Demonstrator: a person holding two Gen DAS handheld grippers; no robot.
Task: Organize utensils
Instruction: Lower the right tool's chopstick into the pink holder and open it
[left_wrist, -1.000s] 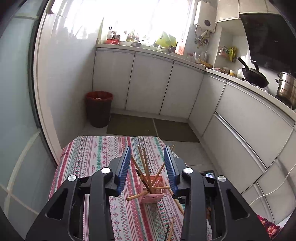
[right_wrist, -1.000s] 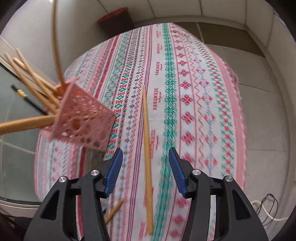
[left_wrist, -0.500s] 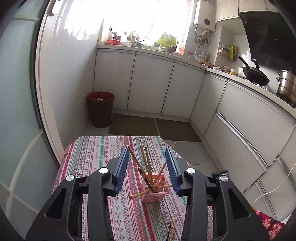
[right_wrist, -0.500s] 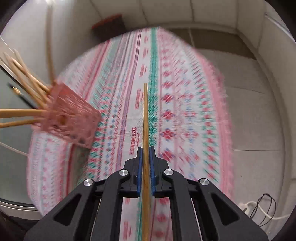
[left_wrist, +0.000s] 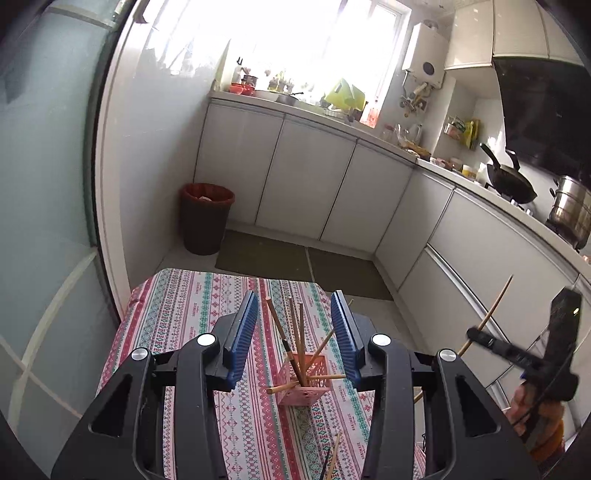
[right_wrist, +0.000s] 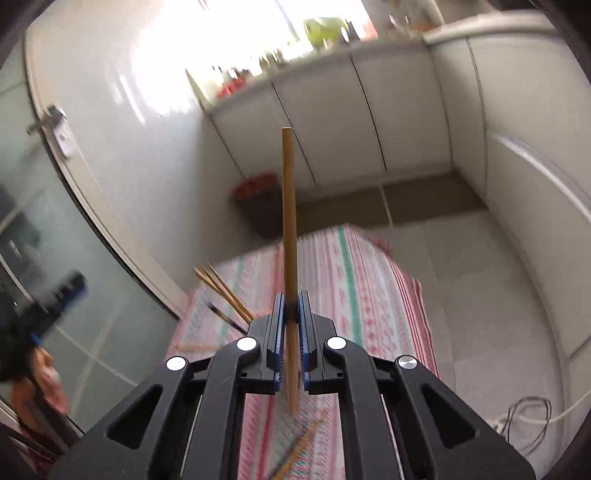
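Our right gripper (right_wrist: 290, 325) is clamped on a long pale wooden chopstick (right_wrist: 289, 221), its blue pads pinching it low on the shaft so most of its length stands up and forward. Our left gripper (left_wrist: 293, 332) hangs with its fingers wide apart, holding nothing, above the pink perforated plastic holder (left_wrist: 303, 384) on the striped patterned tablecloth (left_wrist: 177, 314), where several chopsticks splay. We judge the thin pinch could let the stick pivot, and its tip could catch the leaning sticks and tip the light holder.
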